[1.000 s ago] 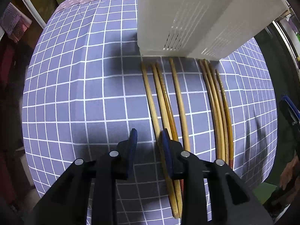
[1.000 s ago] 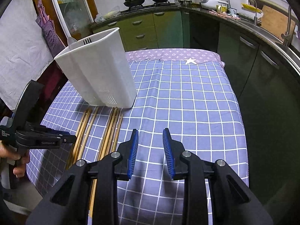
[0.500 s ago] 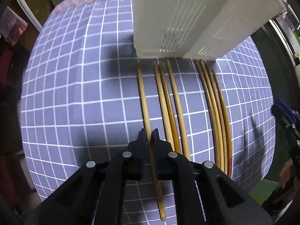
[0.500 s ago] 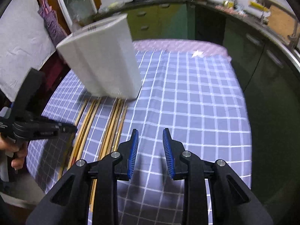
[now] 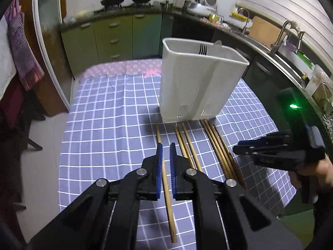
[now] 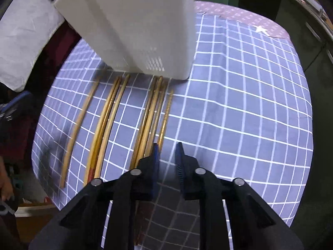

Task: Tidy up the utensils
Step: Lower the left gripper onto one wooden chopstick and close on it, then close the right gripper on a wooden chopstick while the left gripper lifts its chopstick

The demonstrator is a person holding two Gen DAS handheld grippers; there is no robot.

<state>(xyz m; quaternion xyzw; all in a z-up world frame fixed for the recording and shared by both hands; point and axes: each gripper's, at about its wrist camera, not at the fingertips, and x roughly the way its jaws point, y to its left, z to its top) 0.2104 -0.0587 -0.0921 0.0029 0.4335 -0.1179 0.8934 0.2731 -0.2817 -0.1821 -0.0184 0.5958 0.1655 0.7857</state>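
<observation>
Left claw (image 5: 164,166): we see its blue pads drawn nearly together around the leftmost chopstick (image 5: 165,179); there is a sliver of gap on each side, so we cannot tell whether the pads truly grip it or only bracket it.
Leftmost chopstick: it lies on the checked cloth (image 5: 100,137), apart from the others, its far tip just short of the white utensil holder (image 5: 197,87).
Other chopsticks: a pair (image 5: 187,143) lies to the right of it, then a tight bundle (image 5: 218,145) further right, all pointing at the holder's base.
Utensil holder: it stands upright on the tabletop; a fork (image 5: 203,49) and a rounded handle show above its rim.
Right claw (image 6: 167,158): its jaws stand parted and hold nothing, hovering low beside the rightmost chopstick (image 6: 165,116) of the bundle.
Doing the step well: we judge the job is to lift one stick and drop it in the holder. We would pinch near mid-length so it stays level, lift straight up, then tip it vertical over the rim. The right claw should straddle only one stick; the bundle is packed close.
Surface: a lilac cloth with white grid, slightly creased, over a pink patterned layer at the far end.
Room: a dim kitchen with green cabinets (image 5: 116,39), pans on a hob, a sink and tap (image 5: 285,33) at right.
</observation>
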